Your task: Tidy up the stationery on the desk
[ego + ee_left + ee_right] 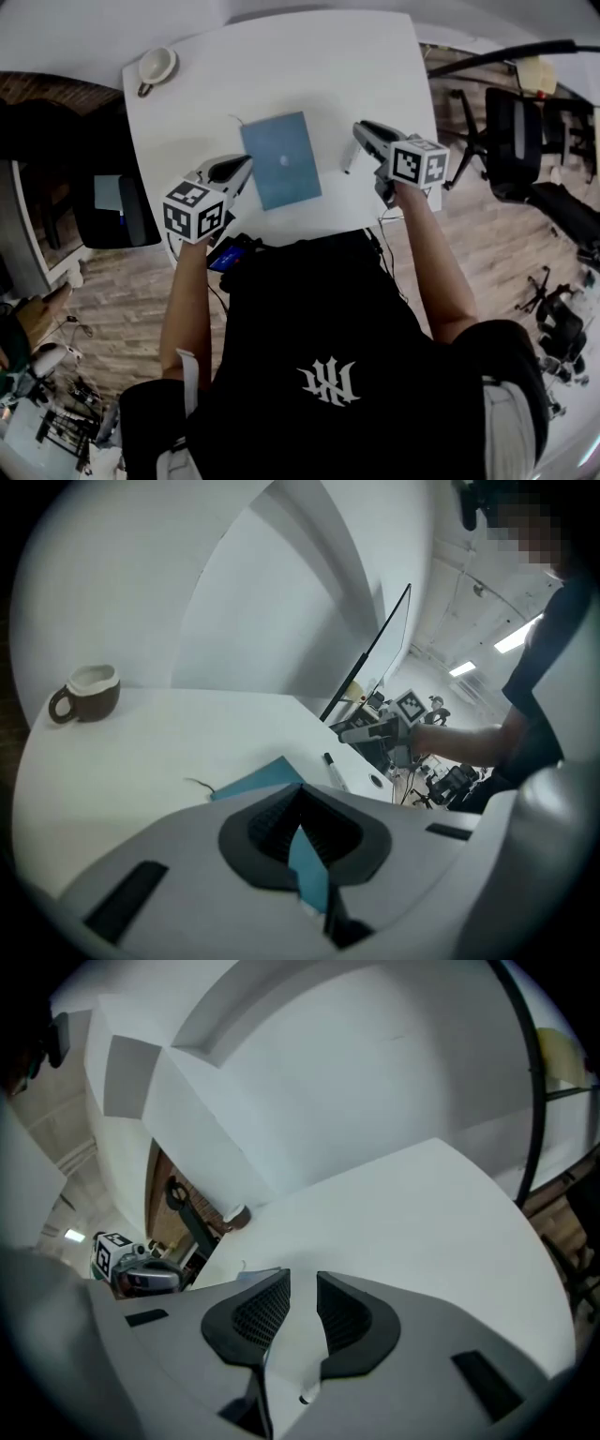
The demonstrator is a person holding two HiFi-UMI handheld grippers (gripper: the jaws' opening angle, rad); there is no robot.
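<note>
A blue notebook [281, 159] lies flat in the middle of the white desk [206, 84]. To its right lies a white marker [348, 159]. My left gripper [242, 165] hovers over the notebook's near left corner, shut with nothing held; the notebook's blue [255, 780] shows past its pads in the left gripper view [302, 799]. My right gripper [362, 132] hangs just right of the marker, its jaws a little apart and empty. In the right gripper view [302, 1297] bare desk fills the gap, and the marker's end [305, 1398] shows below it.
A brown-and-white mug [157, 67] stands at the desk's far left corner, also seen as the mug [89, 691]. A thin wire [234, 119] lies by the notebook. An office chair [511, 141] stands off the desk's right edge, a dark chair [117, 211] off its left.
</note>
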